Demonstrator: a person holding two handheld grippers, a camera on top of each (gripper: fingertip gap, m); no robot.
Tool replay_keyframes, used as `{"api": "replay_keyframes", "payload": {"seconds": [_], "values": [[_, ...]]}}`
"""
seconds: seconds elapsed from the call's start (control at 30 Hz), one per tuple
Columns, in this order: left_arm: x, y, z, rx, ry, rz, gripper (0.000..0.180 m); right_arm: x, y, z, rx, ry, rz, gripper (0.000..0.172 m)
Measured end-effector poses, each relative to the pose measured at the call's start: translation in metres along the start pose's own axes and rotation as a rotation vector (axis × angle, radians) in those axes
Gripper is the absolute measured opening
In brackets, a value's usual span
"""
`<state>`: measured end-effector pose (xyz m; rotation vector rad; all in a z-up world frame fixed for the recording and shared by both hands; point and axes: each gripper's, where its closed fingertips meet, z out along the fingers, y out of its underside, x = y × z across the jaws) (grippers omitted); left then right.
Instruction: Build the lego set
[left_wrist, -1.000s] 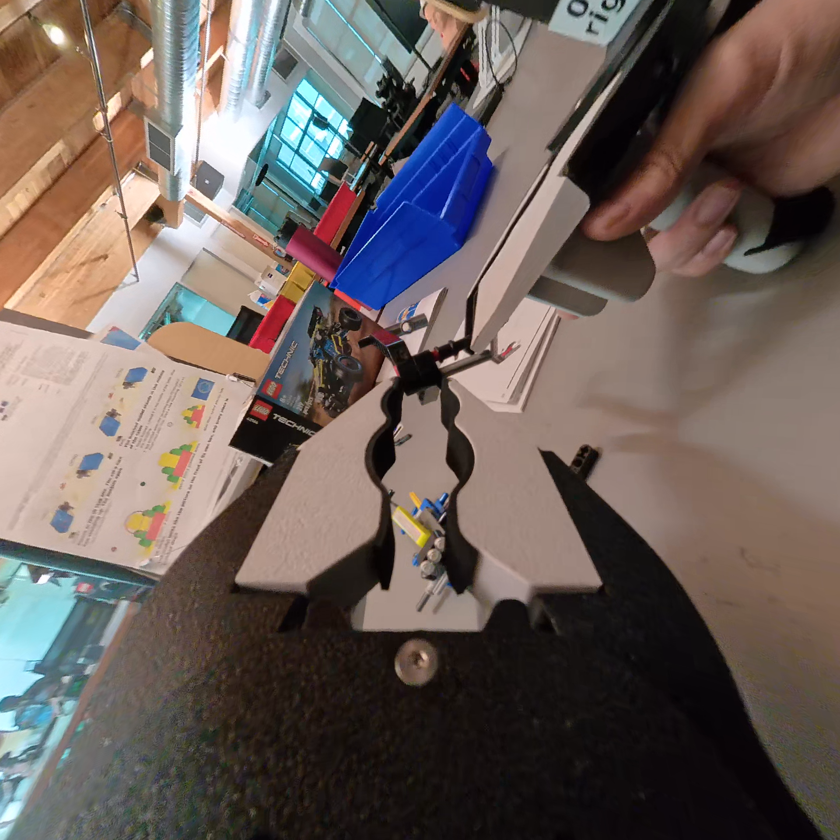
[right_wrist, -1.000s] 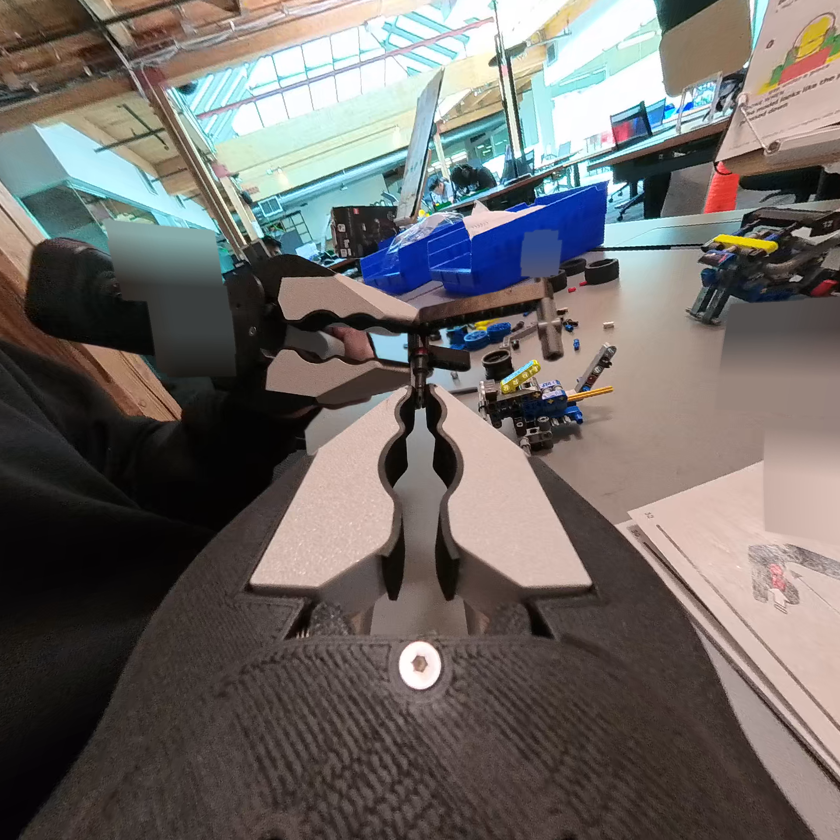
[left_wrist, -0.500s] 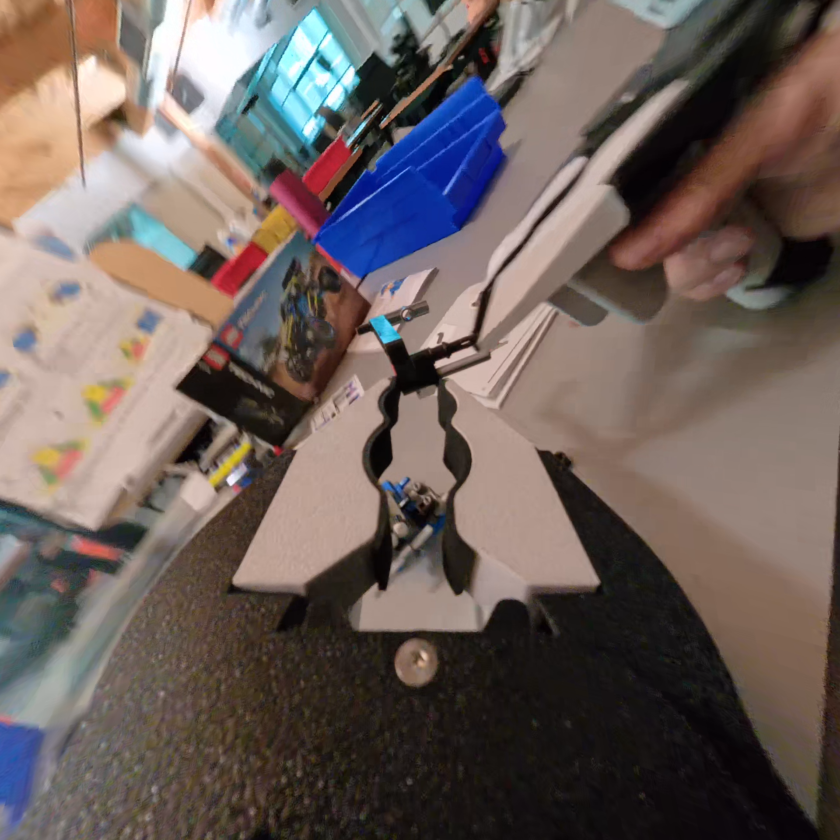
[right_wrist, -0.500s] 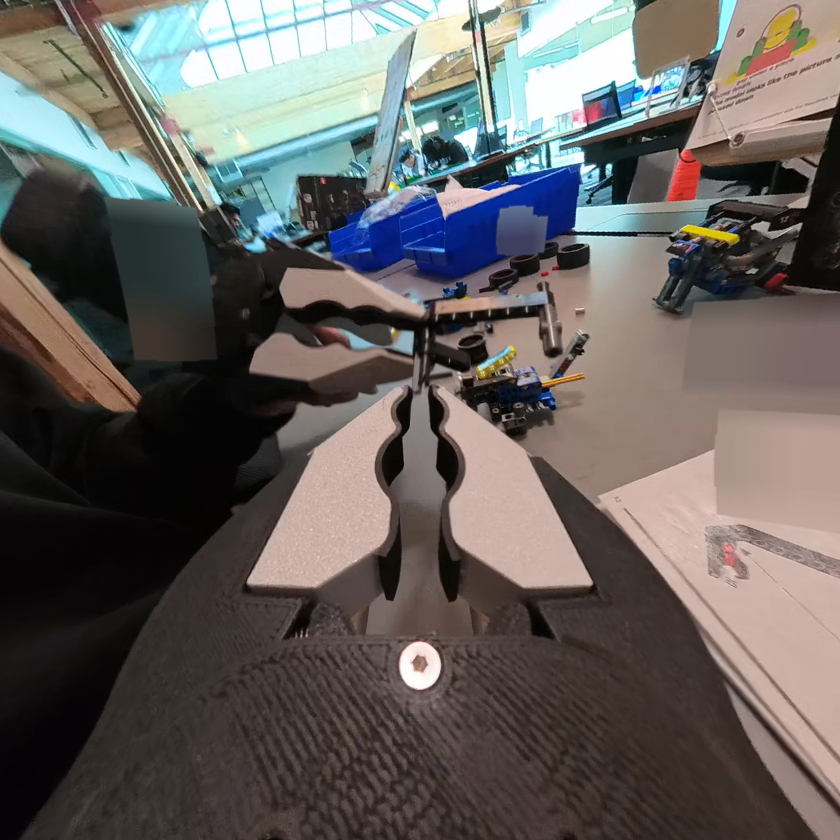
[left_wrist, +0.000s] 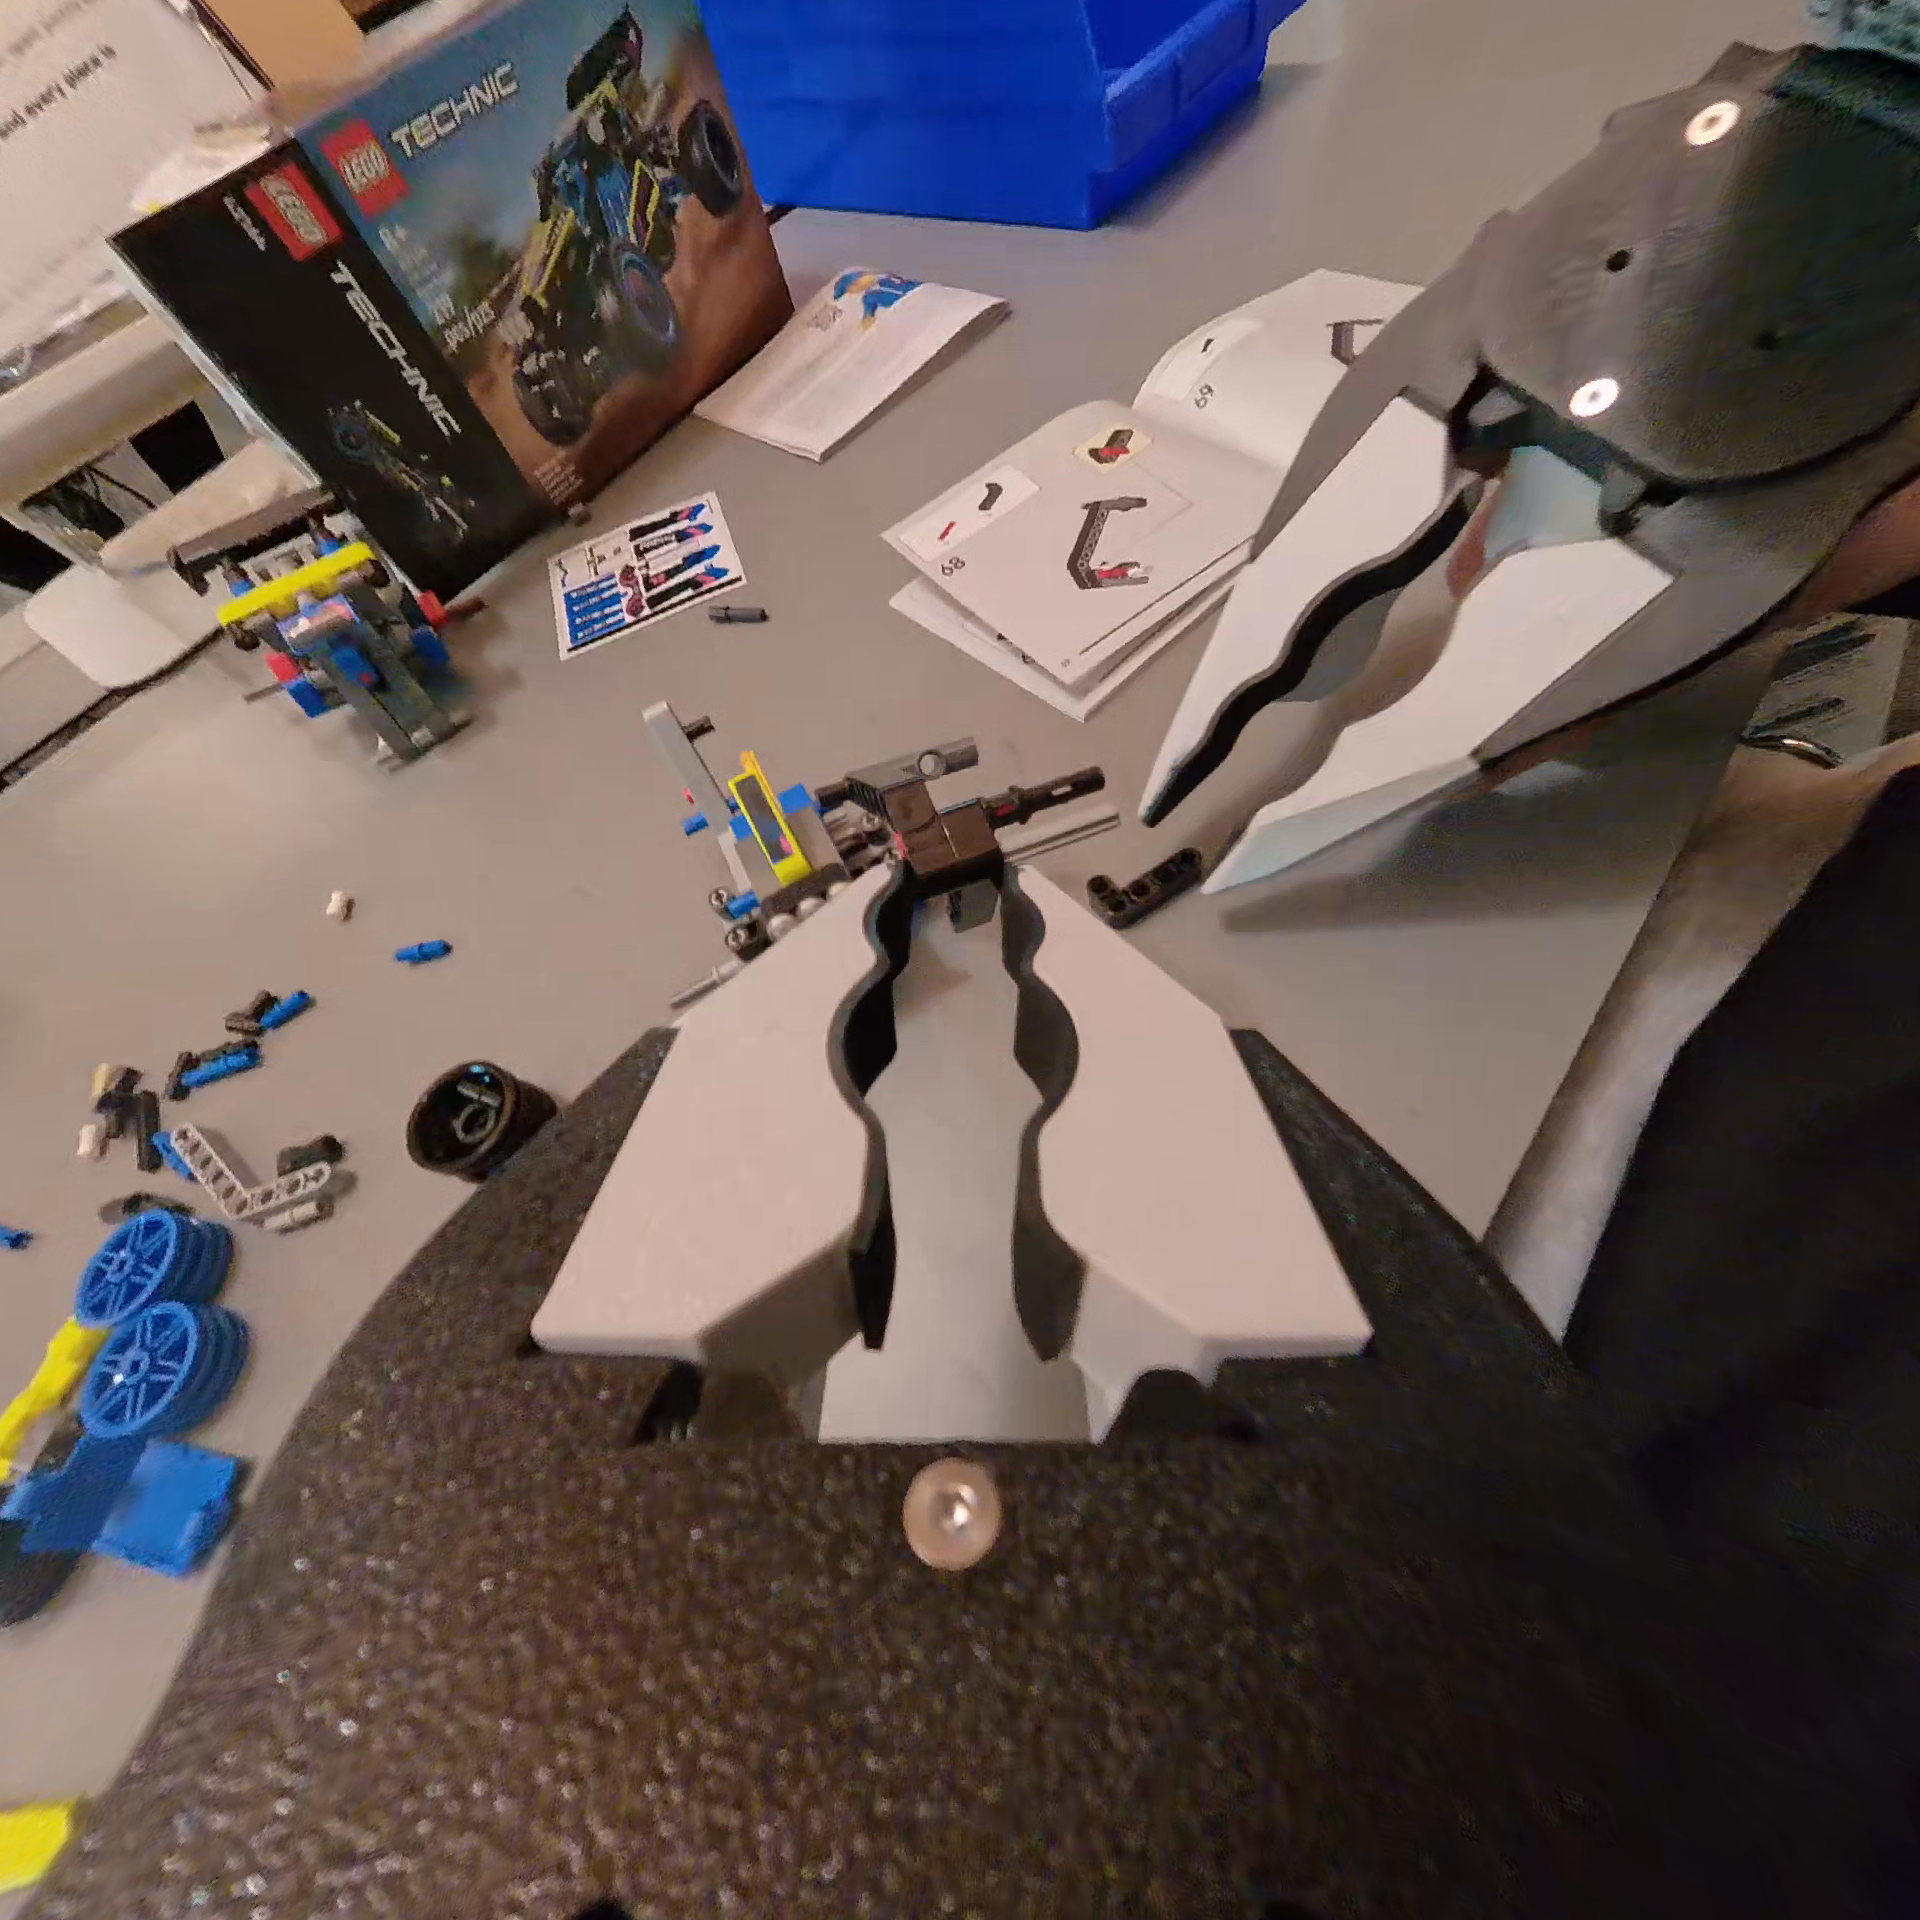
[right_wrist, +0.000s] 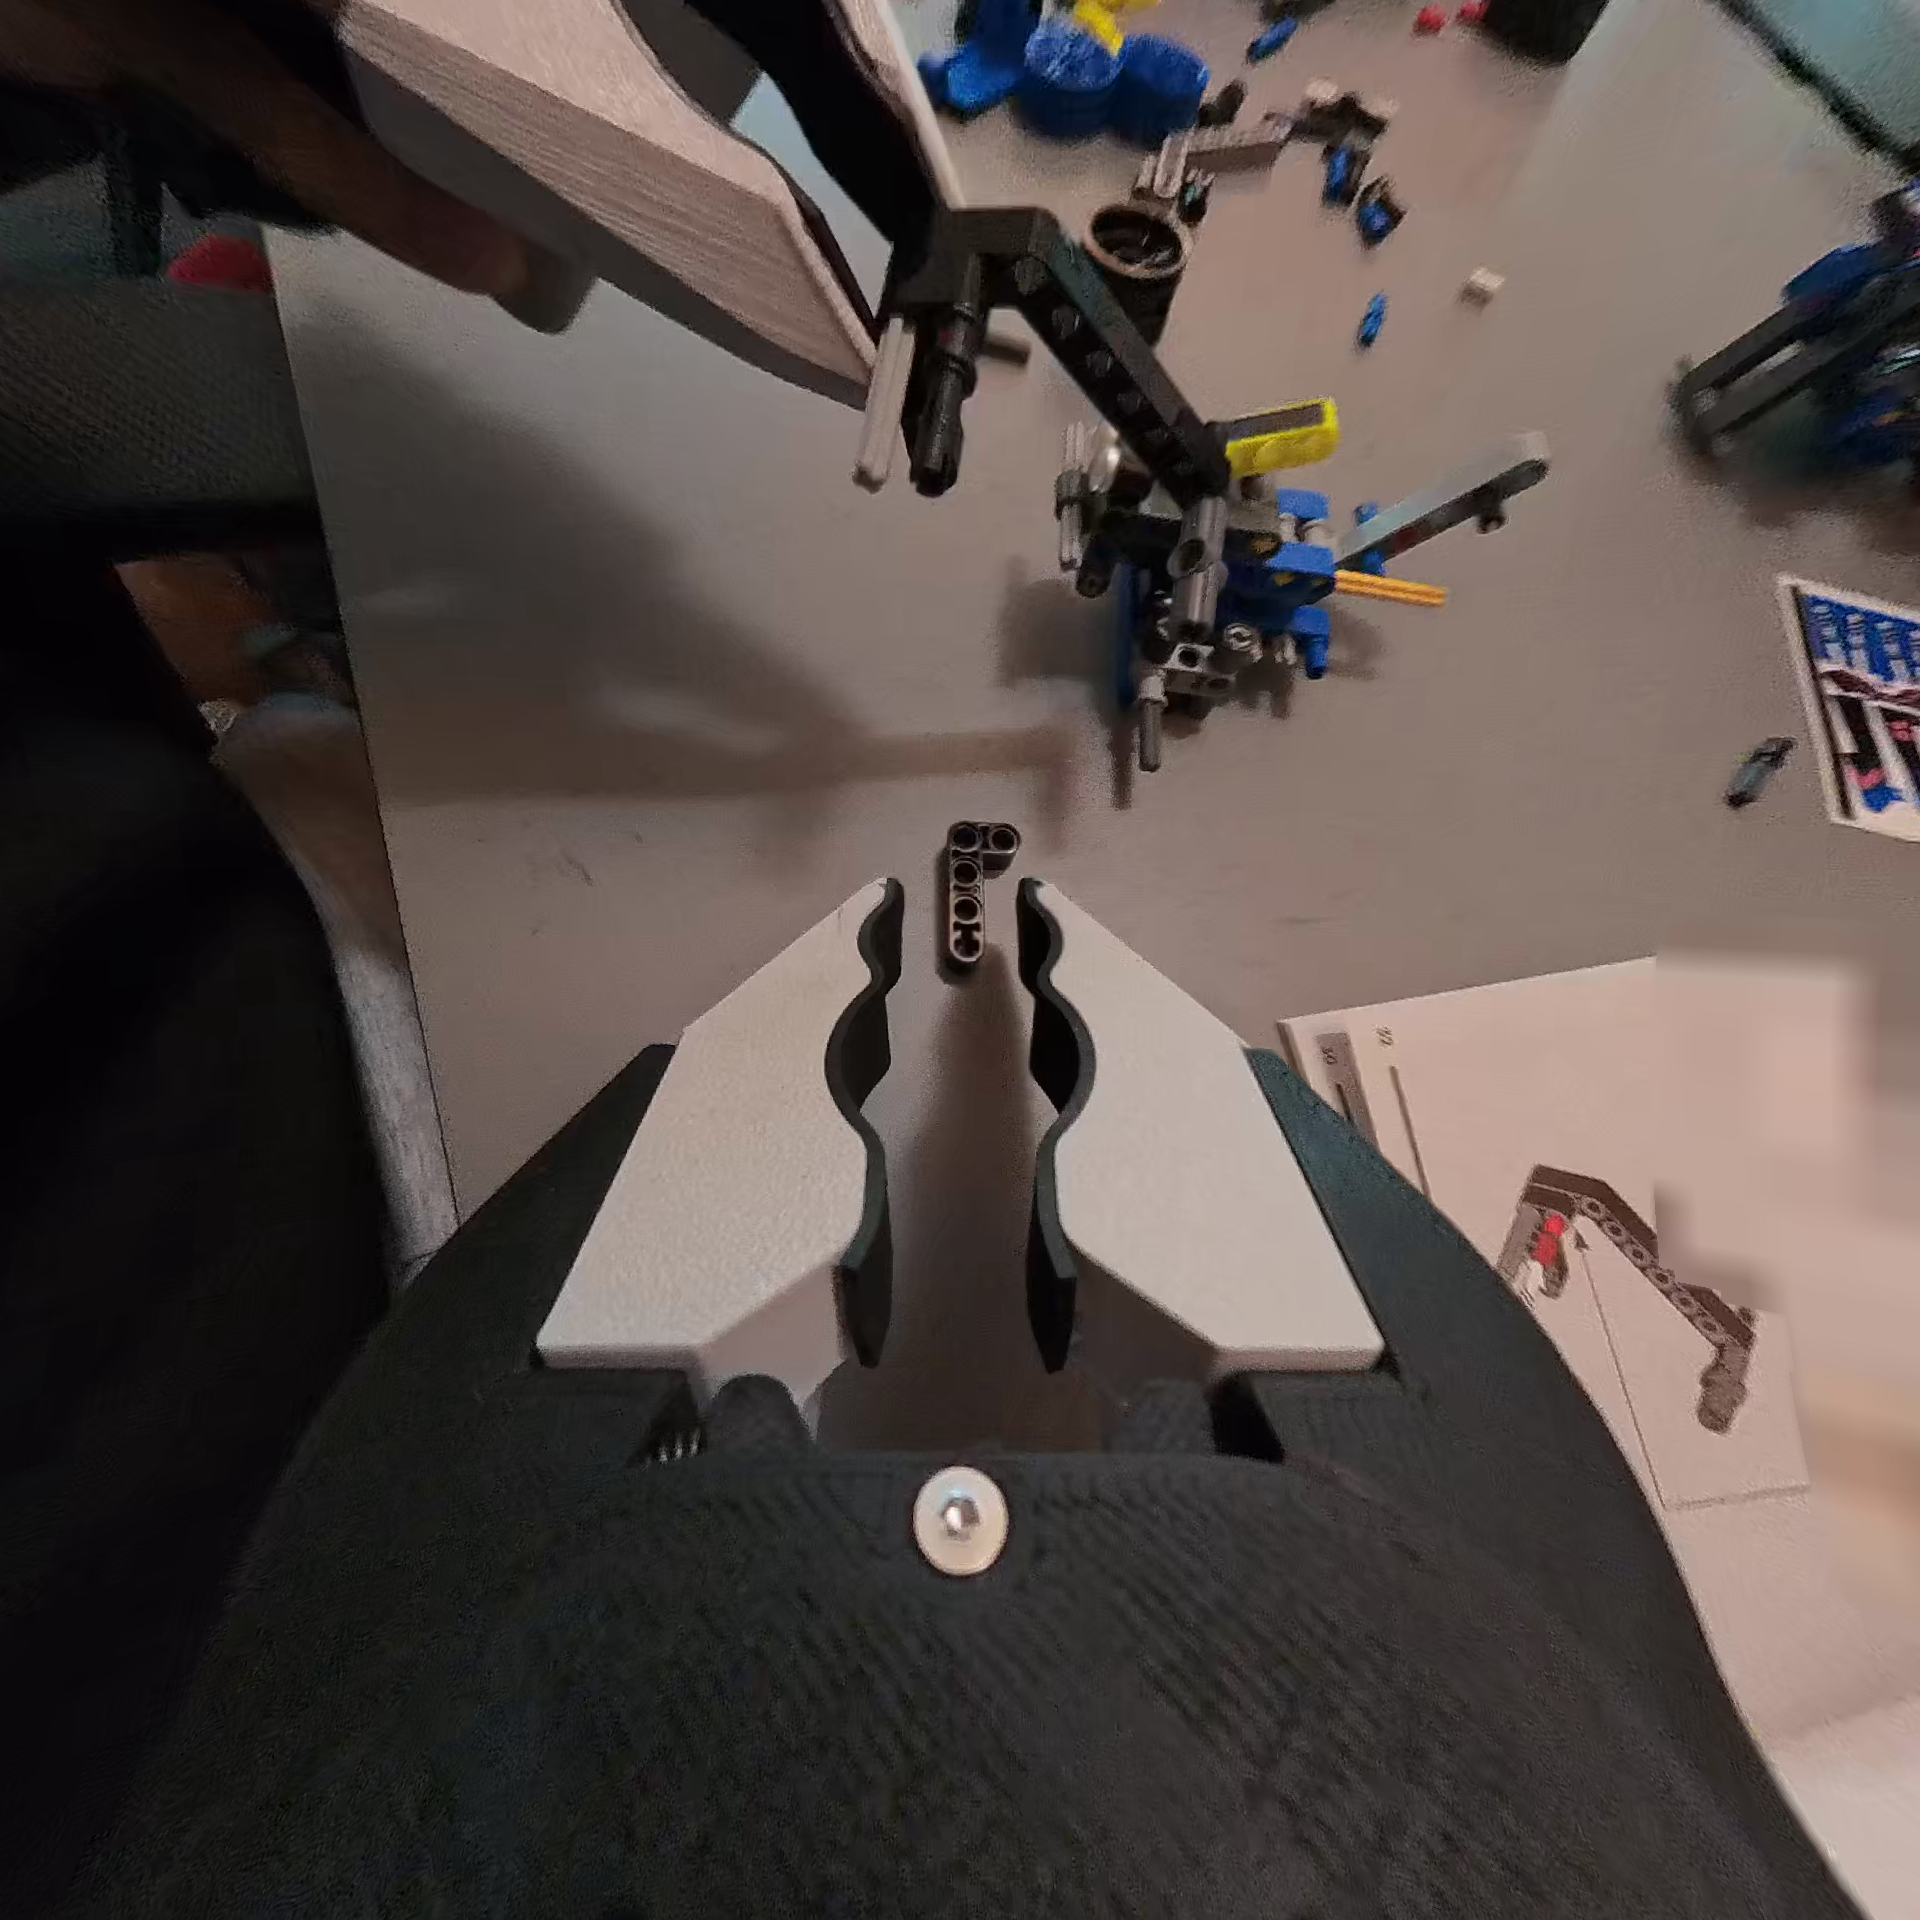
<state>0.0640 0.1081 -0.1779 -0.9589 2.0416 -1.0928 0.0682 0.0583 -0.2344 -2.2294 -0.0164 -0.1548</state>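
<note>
My left gripper is shut on a black brick-built assembly, a bent beam with a black axle sticking out to the right, held above the grey table. The right wrist view shows the same assembly in the left gripper's fingers at the top. My right gripper is open, low over the table. A small black L-shaped beam lies flat between its fingertips, with a gap on each side. The left wrist view shows that beam just below the open right gripper.
A small blue, grey and yellow build stands just behind the held assembly. Open instruction booklets, a sticker sheet, a toy box, a blue bin, a larger model, a black tyre, blue wheels and loose pieces lie around. One gripper's finger ends stand about 8 cm off the other's. The left tips stand about 25 cm off the larger model.
Both views swung down toward the table. My right gripper let go of the pin on the assembly, opened, and dropped over the small L-shaped beam. The left gripper kept its hold.
</note>
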Motion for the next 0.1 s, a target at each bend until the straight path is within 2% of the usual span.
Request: {"api": "replay_keyframes", "payload": {"seconds": [0.1], "values": [[0.0039, 0.0076, -0.001, -0.015, 0.01, -0.034, 0.014, 0.0023, 0.0046, 0.0096, -0.058, -0.011, -0.014, 0.023]]}}
